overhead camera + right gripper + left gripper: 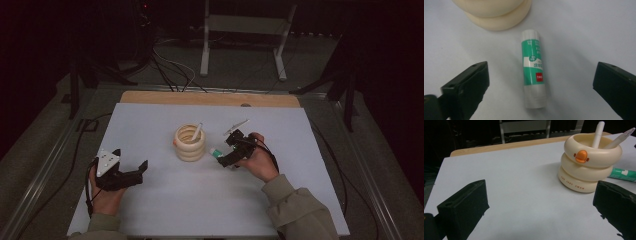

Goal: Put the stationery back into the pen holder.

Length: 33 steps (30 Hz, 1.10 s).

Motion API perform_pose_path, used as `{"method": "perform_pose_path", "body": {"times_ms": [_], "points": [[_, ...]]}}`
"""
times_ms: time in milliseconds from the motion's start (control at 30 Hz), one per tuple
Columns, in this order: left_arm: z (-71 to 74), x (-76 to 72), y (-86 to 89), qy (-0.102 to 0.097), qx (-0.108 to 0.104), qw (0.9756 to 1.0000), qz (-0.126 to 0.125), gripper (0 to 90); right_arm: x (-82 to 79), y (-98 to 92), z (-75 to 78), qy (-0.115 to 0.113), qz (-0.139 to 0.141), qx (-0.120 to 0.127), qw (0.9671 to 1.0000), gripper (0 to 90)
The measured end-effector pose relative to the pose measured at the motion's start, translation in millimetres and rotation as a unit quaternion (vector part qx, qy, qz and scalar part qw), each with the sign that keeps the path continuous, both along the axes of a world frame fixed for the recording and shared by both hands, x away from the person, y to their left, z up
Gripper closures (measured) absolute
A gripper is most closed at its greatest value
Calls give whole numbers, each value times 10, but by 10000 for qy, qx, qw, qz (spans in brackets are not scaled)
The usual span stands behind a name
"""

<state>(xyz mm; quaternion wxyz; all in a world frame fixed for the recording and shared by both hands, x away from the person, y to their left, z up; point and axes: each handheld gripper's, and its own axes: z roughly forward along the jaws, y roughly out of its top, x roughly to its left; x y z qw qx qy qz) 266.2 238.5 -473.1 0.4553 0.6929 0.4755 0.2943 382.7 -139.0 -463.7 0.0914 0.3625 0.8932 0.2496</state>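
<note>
While the right gripper (541,82) hangs over the glue stick (533,67), its two black jaws stand wide apart, one on each side of the stick and touching neither end nor side of it. That stick, green and white with a clear cap, lies flat on the white table (584,30), just beside the base of the cream holder (496,13), which sits past its far end in the right gripper view. From the high view the right gripper (231,150) is at the right of the holder (190,142), tipped down toward the glue stick (215,151), whose green end peeks out between holder and gripper. The holder is a stack of three rounded rings with an orange beak on its front, standing upright near the middle of the table (150,120); two white pens (597,133) lean inside it. Well apart at the left, the left gripper (127,176) rests low near the table's near edge, held in the person's left hand (106,197). Its jaws too are spread wide, with nothing between them but bare table, and they face the holder (587,167) from some way off; the glue stick (624,174) shows behind the holder's right side in the left gripper view.
</note>
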Motion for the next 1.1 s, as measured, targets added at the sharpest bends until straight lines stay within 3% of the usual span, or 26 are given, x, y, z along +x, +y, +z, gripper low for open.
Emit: {"method": "perform_pose_path", "body": {"times_ms": [267, 500, 767, 800, 900, 967, 1100], "points": [[-3, 2, -3, 9, 12, 10000, -10, 4, 20, -32, -89, 168, -37, -23, 9999, 64], [-2, 1, -2, 10, 12, 10000, -5, 4, 20, -17, -151, 197, 14, -151, 9997, 169], [-1, 0, -1, 9, 13, 10000, -5, 4, 11, 38, -231, 275, 222, -352, 9988, 473], [-1, 0, -1, 9, 13, 10000, -5, 4, 11, 38, -231, 275, 222, -352, 9988, 473], [0, 0, -1, 6, 7, 10000, 0, 4, 8, 89, -313, 363, 374, -594, 9969, 600], [1, -1, 0, 3, 5, 10000, 0, 4, -9, 105, -326, 301, 486, -654, 9962, 650], [0, 0, -4, 7, 23, 10000, -14, 4, -25, 118, -325, 230, 567, -742, 9954, 656]]}}
